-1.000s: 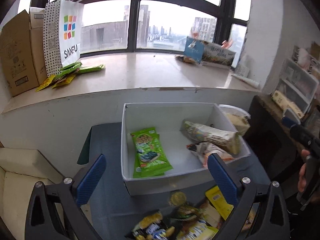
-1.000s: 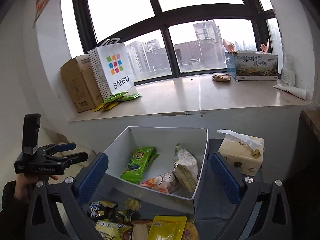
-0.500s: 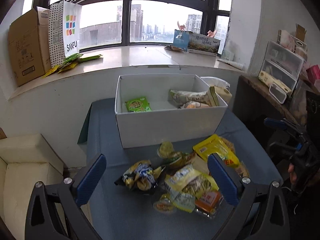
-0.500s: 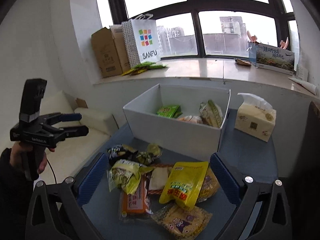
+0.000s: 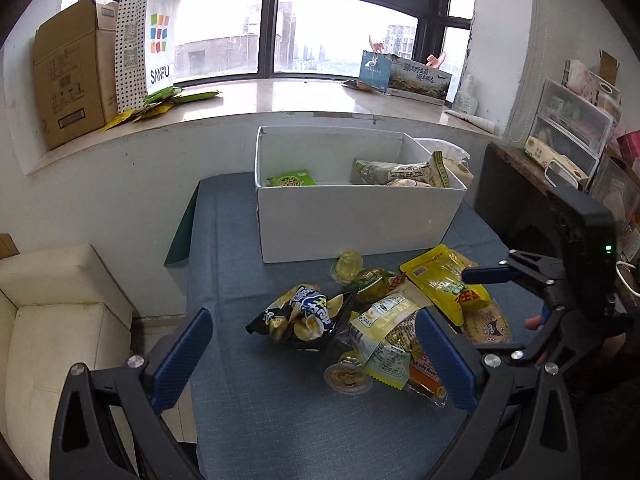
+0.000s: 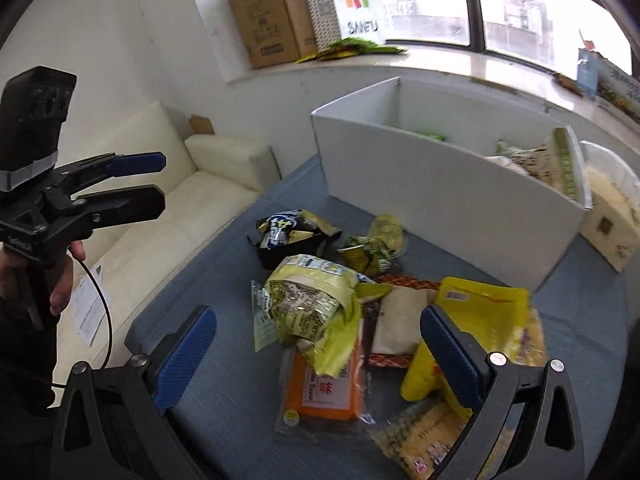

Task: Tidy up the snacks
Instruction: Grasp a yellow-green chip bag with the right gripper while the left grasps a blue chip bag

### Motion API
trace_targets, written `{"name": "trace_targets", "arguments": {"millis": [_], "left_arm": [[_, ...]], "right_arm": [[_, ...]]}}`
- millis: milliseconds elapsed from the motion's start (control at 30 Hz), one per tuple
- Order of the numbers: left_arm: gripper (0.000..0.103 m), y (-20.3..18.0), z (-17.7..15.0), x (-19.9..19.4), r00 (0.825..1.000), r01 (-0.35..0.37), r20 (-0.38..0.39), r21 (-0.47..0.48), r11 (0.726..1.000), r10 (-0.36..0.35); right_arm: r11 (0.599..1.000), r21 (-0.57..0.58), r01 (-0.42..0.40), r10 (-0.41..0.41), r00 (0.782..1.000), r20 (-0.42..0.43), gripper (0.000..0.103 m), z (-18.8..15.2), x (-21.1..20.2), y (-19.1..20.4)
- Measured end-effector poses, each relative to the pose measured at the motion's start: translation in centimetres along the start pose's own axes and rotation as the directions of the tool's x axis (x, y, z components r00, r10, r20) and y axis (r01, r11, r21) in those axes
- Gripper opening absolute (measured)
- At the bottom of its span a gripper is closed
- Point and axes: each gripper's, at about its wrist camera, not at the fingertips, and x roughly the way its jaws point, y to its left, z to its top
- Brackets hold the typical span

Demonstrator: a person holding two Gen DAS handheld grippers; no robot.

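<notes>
A pile of snack packets lies on the blue tablecloth (image 5: 248,400) in front of a white box (image 5: 352,220): a black-and-blue chip bag (image 5: 304,316), a pale green packet (image 6: 312,304), a yellow pouch (image 5: 444,284), an orange packet (image 6: 328,392) and a jelly cup (image 5: 346,376). The box holds a green packet (image 5: 290,179) and a long pale bag (image 5: 400,172). My left gripper (image 5: 316,360) is open and empty above the pile. My right gripper (image 6: 320,356) is open and empty, low over the pale green and orange packets.
A tissue box (image 6: 612,224) stands right of the white box. A cream sofa (image 5: 52,320) is left of the table. The windowsill holds a cardboard box (image 5: 68,76), a SANFU bag (image 5: 156,48) and green packets (image 5: 168,98). Shelves (image 5: 572,128) stand at right.
Both grippers have pulled back from over the white box and dropped toward the snack pile. The right one has come lower and closer to the packets. Both stay open.
</notes>
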Motion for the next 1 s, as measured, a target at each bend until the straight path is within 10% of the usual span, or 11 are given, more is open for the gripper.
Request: {"name": "trace_targets", "arguments": {"millis": [467, 533, 600, 1000], "left_arm": [[0.103, 0.8, -0.6, 0.5, 1.0, -0.011, -0.019, -0.004, 1.0, 0.011], [0.103, 0.8, -0.7, 0.7, 1.0, -0.014, -0.026, 0.001, 1.0, 0.014], [0.103, 0.8, -0.9, 1.2, 0.999, -0.018, -0.038, 0.004, 1.0, 0.018], [0.103, -1.0, -1.6, 5.6, 0.992, -0.013, -0.124, 0.139, 0.99, 0.03]], "right_arm": [[0.983, 0.158, -0.091, 0.115, 0.981, -0.154, 0.102, 0.6, 7.4, -1.2], [0.982, 0.167, -0.089, 0.115, 0.981, -0.157, 0.07, 0.3, 7.9, -1.3], [0.98, 0.175, -0.095, 0.122, 0.981, -0.151, 0.067, 0.2, 7.7, -1.4], [0.962, 0.268, -0.059, 0.043, 0.997, 0.063, 0.067, -1.2, -2.6, -5.3]]}}
